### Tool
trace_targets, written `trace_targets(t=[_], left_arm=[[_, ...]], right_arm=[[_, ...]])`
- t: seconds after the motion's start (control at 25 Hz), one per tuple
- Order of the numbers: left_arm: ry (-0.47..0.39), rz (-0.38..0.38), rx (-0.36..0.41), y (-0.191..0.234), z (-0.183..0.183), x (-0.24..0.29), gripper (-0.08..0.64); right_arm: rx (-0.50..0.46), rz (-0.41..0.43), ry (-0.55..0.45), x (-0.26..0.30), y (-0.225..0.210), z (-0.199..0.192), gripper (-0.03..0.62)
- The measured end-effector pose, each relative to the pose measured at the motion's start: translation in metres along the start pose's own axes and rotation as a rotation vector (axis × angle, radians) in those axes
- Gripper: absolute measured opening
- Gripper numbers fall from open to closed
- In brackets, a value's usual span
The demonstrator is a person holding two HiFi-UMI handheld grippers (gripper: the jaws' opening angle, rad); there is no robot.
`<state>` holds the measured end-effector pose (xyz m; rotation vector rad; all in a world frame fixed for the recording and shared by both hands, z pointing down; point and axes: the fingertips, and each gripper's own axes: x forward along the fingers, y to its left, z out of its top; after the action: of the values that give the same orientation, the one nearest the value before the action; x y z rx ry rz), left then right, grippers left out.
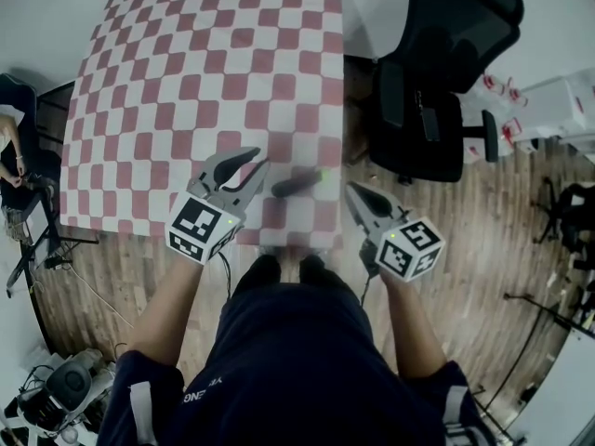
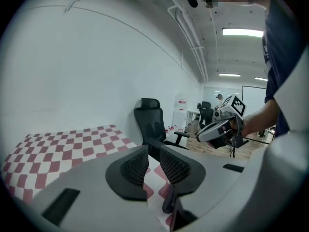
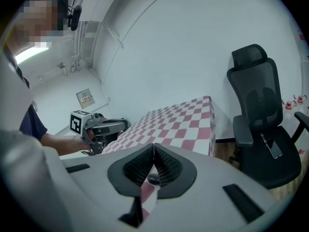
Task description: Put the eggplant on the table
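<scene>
- The left hand-held gripper (image 1: 259,162) is released: its jaws stand slightly apart with nothing between them.
- The right hand-held gripper (image 1: 353,190) is clenched, tips together, and empty.
- The eggplant (image 1: 296,185) lies on the checkered desk (image 1: 186,82) by its near edge, between the two grippers and held by neither.
- A black office chair (image 1: 437,72) stands at the far right, beside the desk.

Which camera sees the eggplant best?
The head view: the whole eggplant lies on the checkered table. Both gripper views catch only a dark sliver of it past their jaws.
</scene>
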<state>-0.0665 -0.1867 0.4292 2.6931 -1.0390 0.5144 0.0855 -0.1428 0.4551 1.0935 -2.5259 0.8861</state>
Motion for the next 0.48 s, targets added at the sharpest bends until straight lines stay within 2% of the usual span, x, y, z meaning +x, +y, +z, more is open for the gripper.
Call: trace_targets(t=[0.32, 0.48], left_arm=[[-0.090, 0.006, -0.098, 0.008, 0.014, -0.028, 0.051], [-0.122, 0.004, -0.115, 0.010, 0.022, -0.038, 0.041]], right_arm=[[-0.067, 0.031, -0.080, 0.006, 0.028, 0.042, 0.017], [-0.116, 0.050, -0.110, 0.009, 0.042, 0.060, 0.017]])
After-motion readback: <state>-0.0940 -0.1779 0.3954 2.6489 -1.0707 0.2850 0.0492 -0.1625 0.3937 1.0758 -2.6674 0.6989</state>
